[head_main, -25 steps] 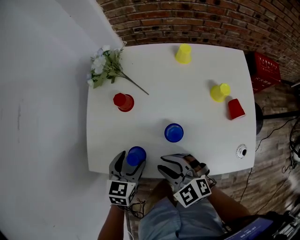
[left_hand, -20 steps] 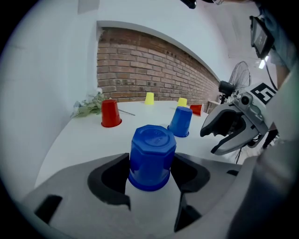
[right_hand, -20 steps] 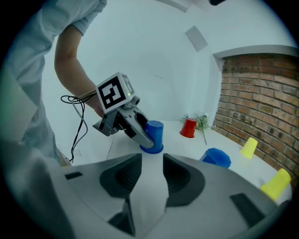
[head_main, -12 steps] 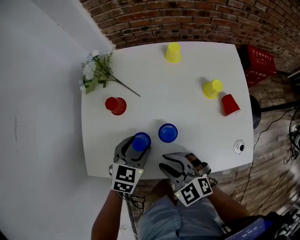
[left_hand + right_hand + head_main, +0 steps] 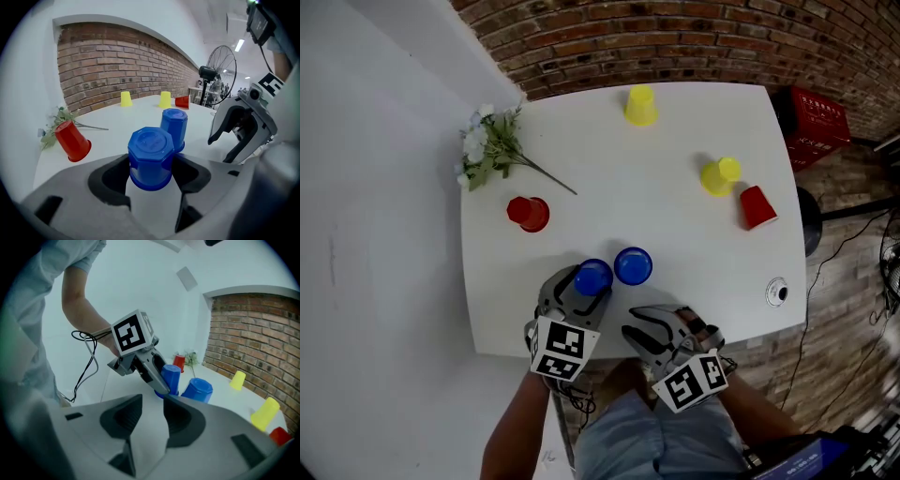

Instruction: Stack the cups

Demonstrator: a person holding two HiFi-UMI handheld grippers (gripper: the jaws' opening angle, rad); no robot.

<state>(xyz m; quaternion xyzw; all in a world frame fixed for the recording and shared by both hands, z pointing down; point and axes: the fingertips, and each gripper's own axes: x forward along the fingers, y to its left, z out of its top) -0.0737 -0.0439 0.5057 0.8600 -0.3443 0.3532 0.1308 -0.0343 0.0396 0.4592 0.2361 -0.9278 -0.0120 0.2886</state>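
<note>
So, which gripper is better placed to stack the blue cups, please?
Left: the left gripper, whose jaws have just been closing, grips the near blue cup beside the far blue cup; the right gripper is empty.

The head view looked steeply down on the whole white table (image 5: 694, 112) from its near edge. Each gripper view rode low behind its own jaws, facing across the tabletop; all three shared the farther blue cup (image 5: 633, 266).
</note>
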